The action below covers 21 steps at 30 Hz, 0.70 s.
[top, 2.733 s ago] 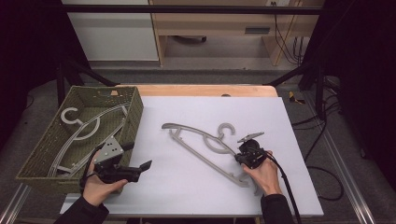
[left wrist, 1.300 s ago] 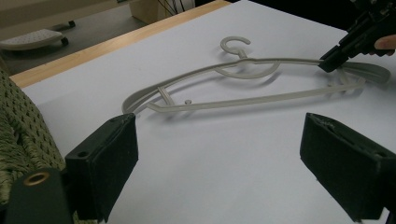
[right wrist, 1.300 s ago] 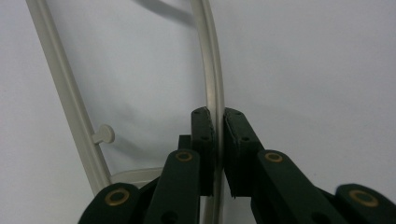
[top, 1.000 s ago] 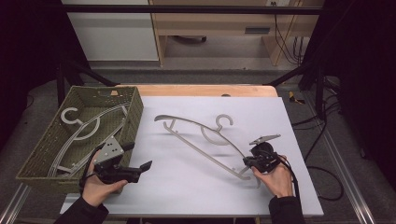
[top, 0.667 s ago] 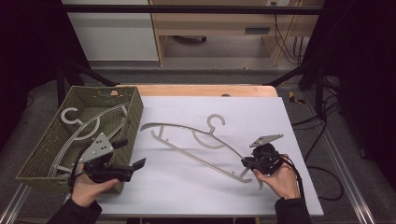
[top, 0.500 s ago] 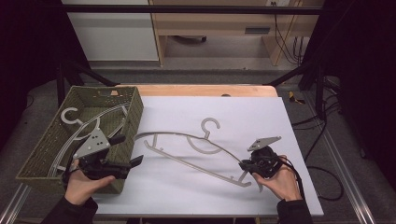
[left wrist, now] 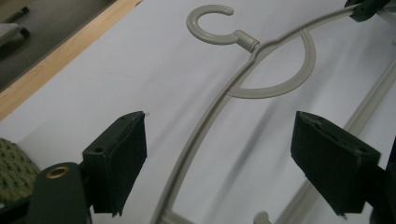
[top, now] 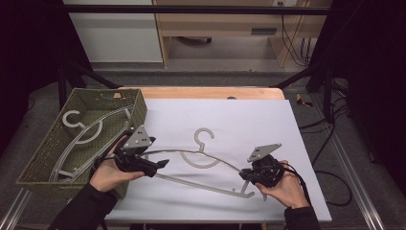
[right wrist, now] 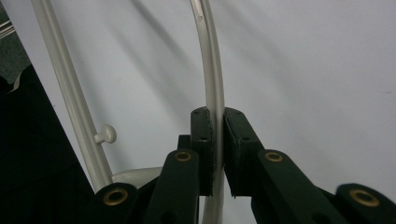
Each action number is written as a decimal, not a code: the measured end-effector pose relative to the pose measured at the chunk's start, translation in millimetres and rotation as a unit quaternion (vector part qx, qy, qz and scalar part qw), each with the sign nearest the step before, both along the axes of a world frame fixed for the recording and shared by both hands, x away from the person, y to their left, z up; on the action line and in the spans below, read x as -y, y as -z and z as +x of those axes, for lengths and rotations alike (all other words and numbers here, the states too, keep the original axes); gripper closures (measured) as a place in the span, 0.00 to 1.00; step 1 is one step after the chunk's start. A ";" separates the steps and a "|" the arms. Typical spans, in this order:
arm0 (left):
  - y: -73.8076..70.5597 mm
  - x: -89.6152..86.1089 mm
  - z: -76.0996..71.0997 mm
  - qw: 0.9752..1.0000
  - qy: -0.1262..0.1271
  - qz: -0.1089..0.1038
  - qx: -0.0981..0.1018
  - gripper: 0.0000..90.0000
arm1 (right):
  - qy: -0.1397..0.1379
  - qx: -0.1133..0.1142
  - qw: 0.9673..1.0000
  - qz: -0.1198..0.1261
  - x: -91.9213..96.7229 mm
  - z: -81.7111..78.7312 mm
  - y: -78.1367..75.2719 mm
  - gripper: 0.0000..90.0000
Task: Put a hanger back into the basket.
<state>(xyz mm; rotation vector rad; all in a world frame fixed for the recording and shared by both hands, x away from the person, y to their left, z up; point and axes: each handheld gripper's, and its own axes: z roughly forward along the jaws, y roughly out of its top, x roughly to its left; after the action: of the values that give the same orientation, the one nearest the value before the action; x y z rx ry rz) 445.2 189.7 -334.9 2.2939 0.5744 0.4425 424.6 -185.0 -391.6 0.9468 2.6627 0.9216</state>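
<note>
Right tool [top: 250, 173] clamps the hanger [top: 210, 165] over the worktop [top: 249, 120]; left tool [top: 160, 165], jaws just narrowing, straddles it ungripped, basket [top: 57, 143] still ahead.

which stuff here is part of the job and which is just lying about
In the job:
- grey hanger, lifted over the white table
- right claw, shut on the hanger's arm
- left claw, open astride the other arm, just been closing
- green basket

Lying about:
- hangers in the basket
- desk beyond the table

Probably a lab: white-topped bench [top: 230, 115] on metal framing [top: 352, 163], loose cables [top: 292, 38], dark curtains [top: 28, 57].
</note>
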 end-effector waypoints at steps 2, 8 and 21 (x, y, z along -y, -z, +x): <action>3.8 5.4 5.7 1.000 0.007 0.022 -0.004 0.24 | -0.012 0.003 1.000 -0.003 0.0 0.2 0.4 0.92; 19.7 19.1 16.8 0.997 0.023 0.069 -0.013 0.36 | -0.022 0.002 1.000 -0.003 -1.7 -0.7 1.7 0.92; 33.8 29.3 21.6 0.987 0.059 0.144 -0.029 0.78 | -0.037 0.002 0.999 -0.005 -5.4 -3.5 1.6 0.92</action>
<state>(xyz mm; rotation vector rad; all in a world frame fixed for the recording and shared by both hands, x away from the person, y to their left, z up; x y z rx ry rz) 466.9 160.4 -368.8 2.6095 0.4228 0.4247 421.1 -179.6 -393.2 0.8479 2.7128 0.9241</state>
